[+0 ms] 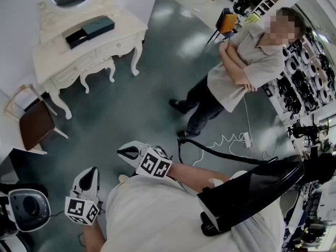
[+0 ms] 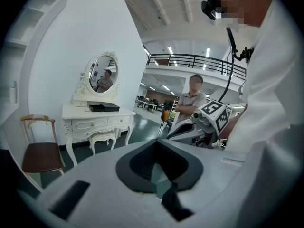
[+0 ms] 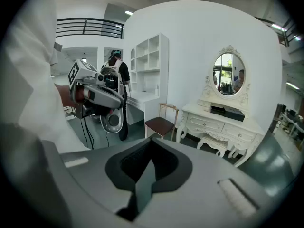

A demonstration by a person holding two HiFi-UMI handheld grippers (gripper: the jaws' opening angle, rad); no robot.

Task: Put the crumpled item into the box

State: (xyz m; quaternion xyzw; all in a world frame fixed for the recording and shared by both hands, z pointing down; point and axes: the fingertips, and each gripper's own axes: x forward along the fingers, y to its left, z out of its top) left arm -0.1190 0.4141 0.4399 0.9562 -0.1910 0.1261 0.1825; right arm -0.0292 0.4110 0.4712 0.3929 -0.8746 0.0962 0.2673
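Observation:
No crumpled item shows in any view. A dark flat box [image 1: 89, 30] lies on the white dressing table [image 1: 121, 22] at the far left; it also appears in the left gripper view [image 2: 103, 108] and the right gripper view [image 3: 228, 111]. My left gripper [image 1: 93, 170] and right gripper [image 1: 121, 152] hang close to my body, over the grey floor and far from the table. Both stand shut with nothing between them, as their own views show for the left gripper [image 2: 161, 177] and the right gripper [image 3: 146, 175].
A brown-seated chair [image 1: 35, 125] stands left of the table. A person [image 1: 236, 67] stands with folded arms at the right, with a white cable [image 1: 226, 140] on the floor nearby. A white round device [image 1: 26, 209] sits at the lower left. Racks of equipment [image 1: 304, 83] line the right side.

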